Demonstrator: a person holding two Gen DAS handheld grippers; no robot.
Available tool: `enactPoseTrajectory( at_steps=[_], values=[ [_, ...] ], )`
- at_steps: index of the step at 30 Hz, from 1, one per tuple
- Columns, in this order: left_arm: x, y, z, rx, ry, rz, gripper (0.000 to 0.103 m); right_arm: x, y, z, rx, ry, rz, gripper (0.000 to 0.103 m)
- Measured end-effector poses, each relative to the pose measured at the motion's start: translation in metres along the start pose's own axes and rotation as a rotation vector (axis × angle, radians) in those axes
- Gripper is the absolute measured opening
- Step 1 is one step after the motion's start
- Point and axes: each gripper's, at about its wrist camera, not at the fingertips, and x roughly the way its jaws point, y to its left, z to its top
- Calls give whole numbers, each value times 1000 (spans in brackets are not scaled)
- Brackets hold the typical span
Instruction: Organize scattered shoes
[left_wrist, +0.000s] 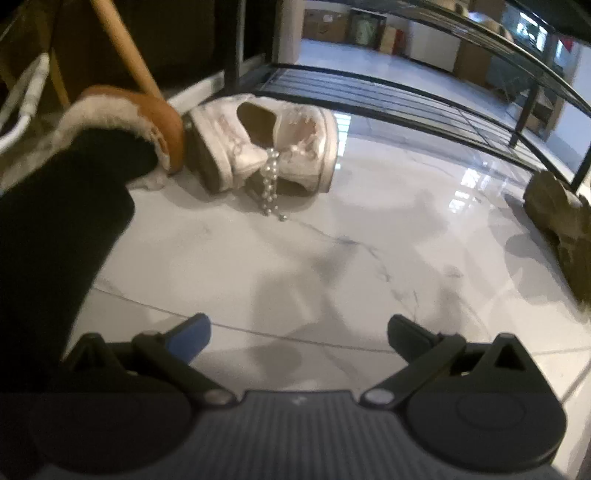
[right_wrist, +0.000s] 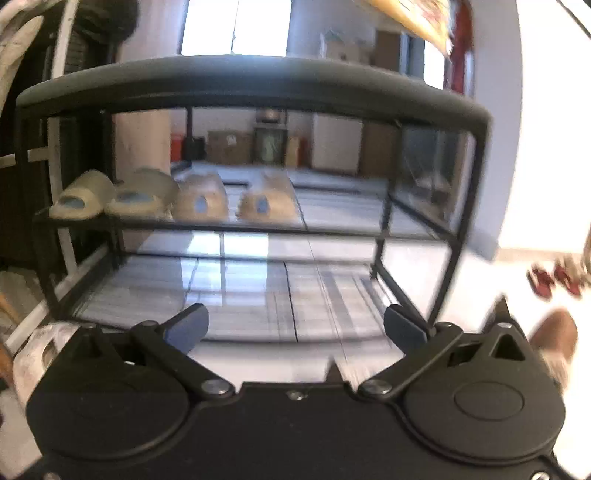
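Both tongs, left tongs (left_wrist: 299, 332) and right tongs (right_wrist: 295, 325), are gaping empty; pearl-trimmed shoes (left_wrist: 266, 144) are lying ahead-left of the left, nearer it.

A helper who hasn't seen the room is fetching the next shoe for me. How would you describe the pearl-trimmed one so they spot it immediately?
Find the black shoe rack standing on the white marble floor. Just in front of its left end lies a white-and-pink shoe, tipped on its side. Unlike the tan fur-lined boot beside it, it trails a string of pearls onto the floor.
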Motion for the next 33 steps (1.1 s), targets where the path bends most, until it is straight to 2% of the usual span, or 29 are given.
enactPoseTrajectory(
  at_steps=[7, 14, 19, 22, 24, 26, 28, 30, 33],
  values=[
    [-18, -24, -4, 150, -40, 13, 102, -28, -56, -57, 180, 153, -44, 103],
    [-37, -57, -8, 323, -66, 21, 102, -35, -86, -115, 323, 267, -89, 103],
    [-44, -73, -14, 401, -74, 30, 102, -35, -89, -147, 369, 271, -97, 103],
    [-45, -78, -17, 430, -73, 39, 102, -40, -93, -171, 400, 229, -78, 103],
    [-44, -79, -18, 433, -67, 46, 102, -45, -102, -187, 511, 235, -32, 103],
    [-43, -80, -17, 424, -60, 49, 102, -52, -112, -191, 584, 187, -19, 103],
    [-40, -84, -12, 407, -43, 42, 102, -66, -120, -185, 612, 65, -57, 103],
    [-37, -94, -2, 396, -43, 4, 102, -80, -127, -179, 630, -57, -104, 103],
    [-40, -122, 22, 382, -85, -70, 102, -100, -136, -176, 638, -226, -206, 103]
  ],
)
